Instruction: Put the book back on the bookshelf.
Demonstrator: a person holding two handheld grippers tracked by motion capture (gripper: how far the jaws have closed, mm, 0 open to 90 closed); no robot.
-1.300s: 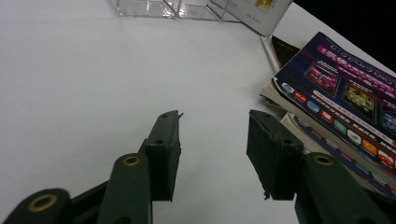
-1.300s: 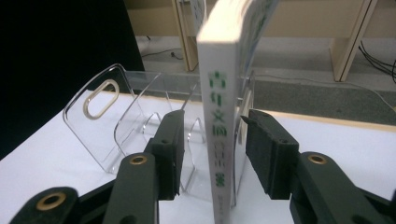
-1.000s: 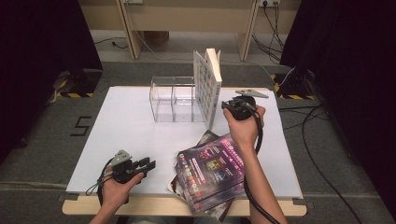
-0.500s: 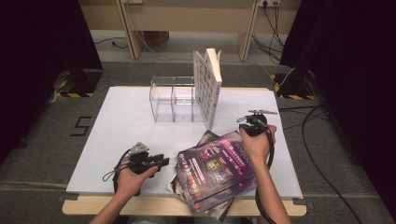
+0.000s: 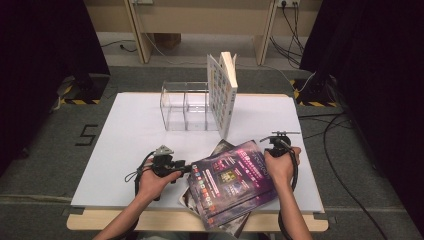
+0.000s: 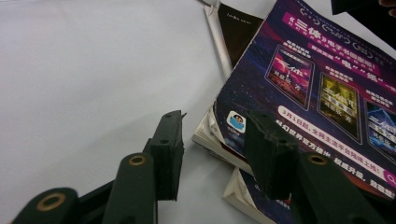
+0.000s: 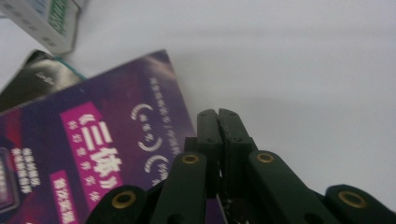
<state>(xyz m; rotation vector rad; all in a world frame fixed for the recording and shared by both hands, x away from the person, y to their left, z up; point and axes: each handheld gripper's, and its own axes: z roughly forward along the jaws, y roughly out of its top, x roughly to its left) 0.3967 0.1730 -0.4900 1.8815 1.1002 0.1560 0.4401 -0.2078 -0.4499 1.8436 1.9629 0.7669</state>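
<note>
One book point(image 5: 222, 93) stands upright against the clear rack point(image 5: 186, 111); the purple book point(image 5: 232, 175) tops a loose stack at the table's near edge, likely next to be shelved. My left gripper point(image 6: 212, 140) has just been opening, its jaws straddling the purple book's corner without pinching it. My right gripper point(image 7: 218, 122) has just closed empty, jaws together at the book's far edge.

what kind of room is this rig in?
Probably a lab or recording booth, not a home: black curtains on both sides, a white work table with floor cables trailing past it, and yellow-black hazard tape on the grey floor.
</note>
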